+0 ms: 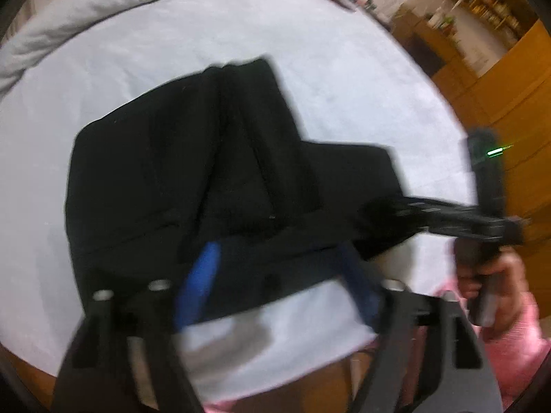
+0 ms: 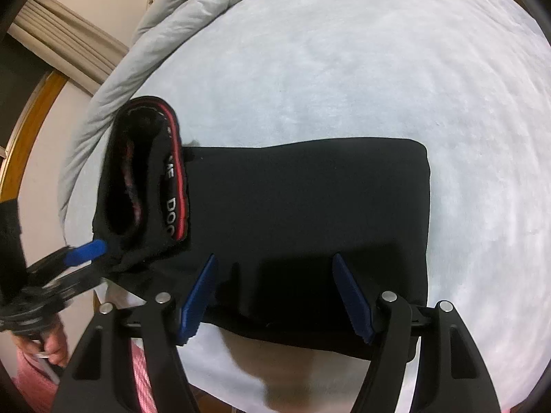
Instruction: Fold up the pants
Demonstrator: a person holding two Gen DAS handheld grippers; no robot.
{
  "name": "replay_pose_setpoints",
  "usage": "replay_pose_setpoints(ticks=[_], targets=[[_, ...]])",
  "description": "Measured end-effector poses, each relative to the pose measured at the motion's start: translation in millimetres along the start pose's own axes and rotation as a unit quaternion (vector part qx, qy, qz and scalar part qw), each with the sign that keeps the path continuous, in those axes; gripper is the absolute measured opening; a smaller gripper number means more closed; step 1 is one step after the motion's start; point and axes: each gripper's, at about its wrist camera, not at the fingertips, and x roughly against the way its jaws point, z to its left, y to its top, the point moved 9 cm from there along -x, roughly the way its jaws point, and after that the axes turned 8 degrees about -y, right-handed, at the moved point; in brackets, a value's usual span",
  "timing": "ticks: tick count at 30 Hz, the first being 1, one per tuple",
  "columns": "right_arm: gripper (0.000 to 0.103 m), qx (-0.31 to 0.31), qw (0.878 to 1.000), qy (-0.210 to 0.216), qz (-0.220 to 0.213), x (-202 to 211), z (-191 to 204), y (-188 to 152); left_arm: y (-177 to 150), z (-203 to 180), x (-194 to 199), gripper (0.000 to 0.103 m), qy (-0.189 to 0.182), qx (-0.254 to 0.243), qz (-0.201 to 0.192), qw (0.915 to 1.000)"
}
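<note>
Left wrist view: the left gripper (image 1: 279,275) hovers with jaws wide and empty over the near hem of the black pants (image 1: 193,172), which lie folded mid-sheet on the bed (image 1: 344,69); likely just let go.

Right wrist view: the right gripper (image 2: 275,296) stands wide over the pants' near edge, gripping nothing; waistband (image 2: 172,179) at nine o'clock. No containers appear.

Pants (image 2: 310,213): plain black; waistband (image 2: 174,186) w/ thin red stripe + white lettering, inside shows reddish flecks. Bed sheet (image 2: 344,69): pale blue-grey, no pattern. Duvet (image 2: 103,96): light grey, quilted. Right tool (image 2: 275,296): black frame, dark blue pads, silver pins. Left tool (image 1: 275,275): black, brighter blue pad, blurred. Sleeve (image 1: 516,344): pink, fine check/knit. Furniture (image 1: 509,96): orange-brown wood. Green light strip on right tool's handle.
</note>
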Motion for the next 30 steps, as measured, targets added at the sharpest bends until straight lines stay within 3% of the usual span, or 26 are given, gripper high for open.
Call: replay_pose_setpoints(ticks=[1,3,5,8,10,14,19,21,25,28,30], targets=[[0.07,0.0,1.0,0.0,-0.001,0.5,1.0,1.6,2.8,-2.5,11.9,0.079,-0.015,0.001,-0.014,0.9998],[0.07,0.004,1.0,0.011,-0.009,5.9,7.5,2.8,9.3,6.7,34.5,0.088,-0.011,0.012,-0.044,0.9989],[0.07,0.02,0.999,0.027,-0.018,13.4,20.4,4.7,4.3,14.9,49.5,0.09,0.022,0.034,-0.066,0.997],[0.07,0.065,0.997,0.039,-0.031,21.9,51.9,9.7,-0.6,66.9,57.2,0.09,0.102,0.104,-0.067,0.9872],[0.07,0.095,0.994,0.049,-0.034,26.1,75.9,10.7,-4.1,86.9,58.8,0.089,0.111,0.139,-0.072,0.9815],[0.07,0.142,0.987,0.069,-0.03,25.5,117.5,10.0,-14.9,109.7,53.2,0.089,0.155,0.158,-0.049,0.974],[0.07,0.178,0.981,0.074,-0.021,13.3,147.6,12.3,-30.1,105.8,26.1,0.089,0.148,0.146,-0.014,0.978],[0.064,0.179,0.98,0.082,-0.008,4.4,152.4,12.7,-30.4,110.1,28.1,0.09,0.145,0.149,-0.018,0.978],[0.023,0.172,0.98,0.103,0.023,-12.7,154.7,9.2,-33.4,116.4,36.0,0.09,0.135,0.16,-0.024,0.9775],[0.006,0.172,0.977,0.124,0.023,-7.2,155.3,8.0,-34.1,119.8,40.8,0.09,0.14,0.161,-0.032,0.9764],[0.005,0.182,0.975,0.125,0.008,4.0,155.8,10.3,-33.5,119.6,43.6,0.09,0.138,0.163,-0.039,0.9762]])
